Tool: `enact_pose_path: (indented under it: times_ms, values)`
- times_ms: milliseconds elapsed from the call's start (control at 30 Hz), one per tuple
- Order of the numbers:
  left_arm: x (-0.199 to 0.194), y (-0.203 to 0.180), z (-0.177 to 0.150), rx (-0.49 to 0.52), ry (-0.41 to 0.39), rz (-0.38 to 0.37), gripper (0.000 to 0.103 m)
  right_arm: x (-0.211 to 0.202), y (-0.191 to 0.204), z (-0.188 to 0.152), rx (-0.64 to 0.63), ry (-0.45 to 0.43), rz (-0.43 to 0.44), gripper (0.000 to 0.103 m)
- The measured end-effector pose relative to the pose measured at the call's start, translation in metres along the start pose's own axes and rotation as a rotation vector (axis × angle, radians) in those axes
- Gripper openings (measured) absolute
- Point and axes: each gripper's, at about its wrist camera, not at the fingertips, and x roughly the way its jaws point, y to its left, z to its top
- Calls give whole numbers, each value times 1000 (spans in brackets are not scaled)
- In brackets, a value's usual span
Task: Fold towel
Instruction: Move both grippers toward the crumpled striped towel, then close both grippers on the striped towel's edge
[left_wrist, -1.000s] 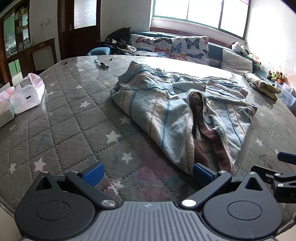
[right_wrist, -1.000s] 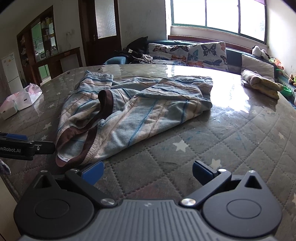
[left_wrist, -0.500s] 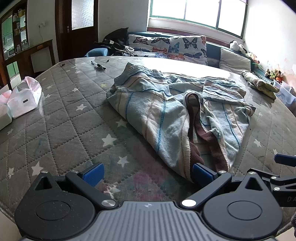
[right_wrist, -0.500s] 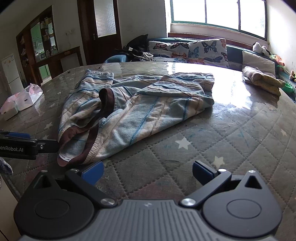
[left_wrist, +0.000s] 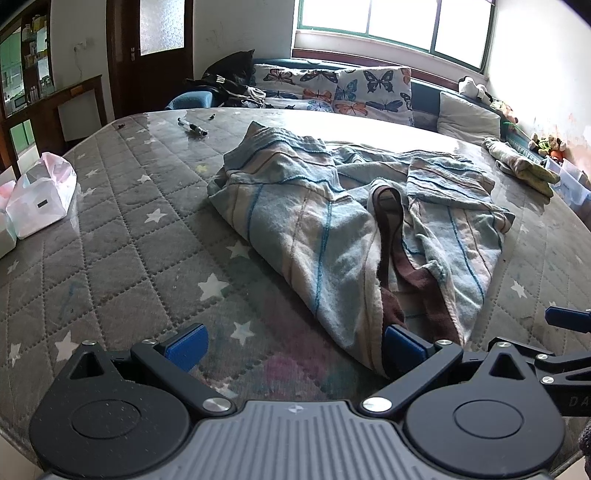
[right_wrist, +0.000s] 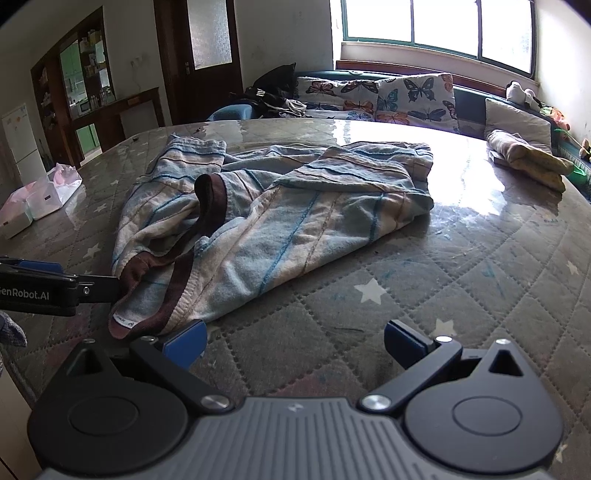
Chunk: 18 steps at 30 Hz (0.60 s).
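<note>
A pale blue striped towel (left_wrist: 325, 229) with a brown border lies crumpled in a heap on the quilted, star-patterned table (left_wrist: 110, 266). My left gripper (left_wrist: 293, 347) hangs open over the table's near edge, its right pad beside the towel's near corner. In the right wrist view the same towel (right_wrist: 280, 225) spreads ahead and to the left. My right gripper (right_wrist: 295, 341) is open too, its left pad just short of the brown-edged corner with the label. Each gripper shows at the side of the other's view. Nothing is held.
A pink and white bag (left_wrist: 40, 195) and white boxes sit at the table's left edge. A pen (left_wrist: 192, 127) lies at the far side. A folded yellowish cloth (right_wrist: 528, 155) rests far right. A sofa with butterfly cushions (left_wrist: 347, 92) stands behind the table.
Both views have shifted slightly; the towel's near corner now sits a little lower and closer to both grippers. The towel itself has not moved, and both grippers stay open.
</note>
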Motion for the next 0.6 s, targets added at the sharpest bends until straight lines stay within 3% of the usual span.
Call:
enact_pose_path:
  times_ms: [600]
  values:
    - [11,4,31,-5,-12,8,103,12,2,27,-6,-8,13,102]
